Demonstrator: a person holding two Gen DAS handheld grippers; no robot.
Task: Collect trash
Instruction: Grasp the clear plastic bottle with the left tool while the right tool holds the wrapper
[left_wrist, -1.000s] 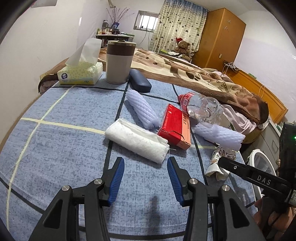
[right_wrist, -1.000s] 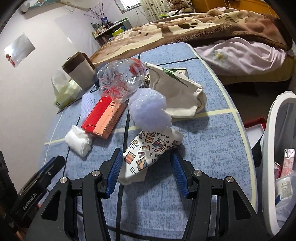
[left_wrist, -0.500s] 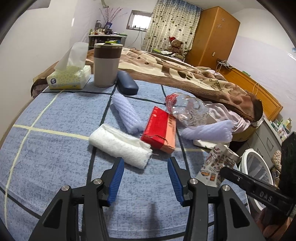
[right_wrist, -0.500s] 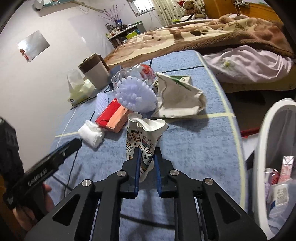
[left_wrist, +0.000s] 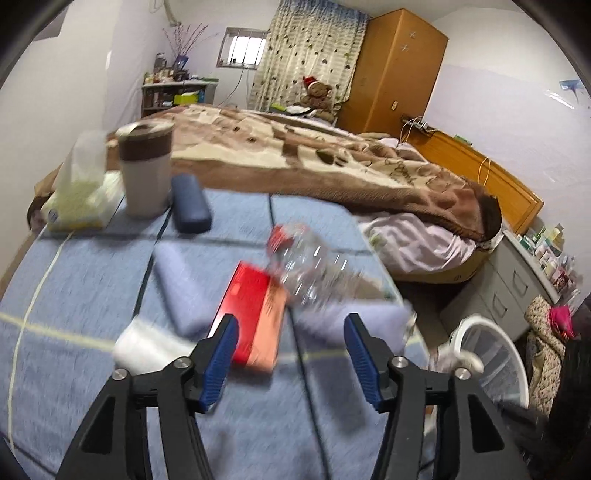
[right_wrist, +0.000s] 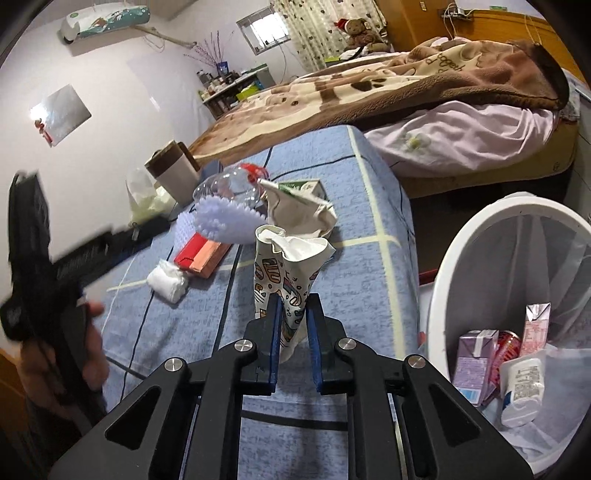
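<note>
While your right hand-held gripper (right_wrist: 292, 325) stays clenched on the crumpled paper cup (right_wrist: 286, 273), the cup stands upright between the blue pads, clear of the blue-covered desk (right_wrist: 369, 280). White bin (right_wrist: 454, 266) just right of it, cartons and a bottle inside. Your left hand-held gripper (left_wrist: 290, 360) is released, jaws opening, nothing between them; it hangs over the red box (left_wrist: 255, 314). On the desk near the box: clear plastic bottle (left_wrist: 310, 262), white roll (left_wrist: 144, 343), lilac foam sleeves (left_wrist: 181, 284). Far end: tissue box (left_wrist: 79, 199), tall cup (left_wrist: 146, 168), dark case (left_wrist: 190, 208). Left view blurred.
</note>
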